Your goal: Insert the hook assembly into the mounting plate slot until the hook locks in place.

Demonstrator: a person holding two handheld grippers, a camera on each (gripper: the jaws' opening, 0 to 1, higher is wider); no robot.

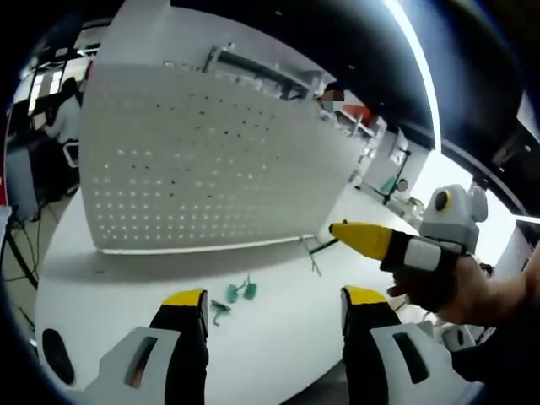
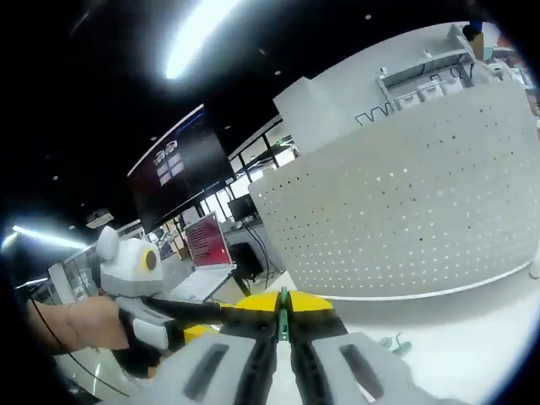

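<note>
The big white board with holes (image 1: 202, 160) stands up on the white table (image 1: 278, 337). This board is the mounting plate, and its long side runs across the table. In the left gripper view, the left tool (image 1: 274, 316) is at 6 o'clock and its two yellow-tipped jaws are wide apart with nothing between them. Small green hooks (image 1: 232, 297) lie flat on the table just in front of the left tool, near 6 o'clock in that view, and apart from the foot of the board. The right tool (image 1: 350, 232) comes in from 3 o'clock in the left gripper view, held by a hand (image 1: 460, 291). Its yellow tip points at the low right corner of the board, where a thin green and metal hook (image 1: 314, 253) hangs down by the board's edge, touching the tip or just beside it. In the right gripper view, the right tool (image 2: 284, 314) has its jaws close together, with a thin green piece (image 2: 284, 297) pinched between them. I think this is the hook, and it points up toward the board at 12 o'clock. So the right tool is nearer to the board, and I think it only needs to push the hook forward into a hole. The left tool (image 2: 181, 310) is seen at 9 o'clock in that view.
</note>
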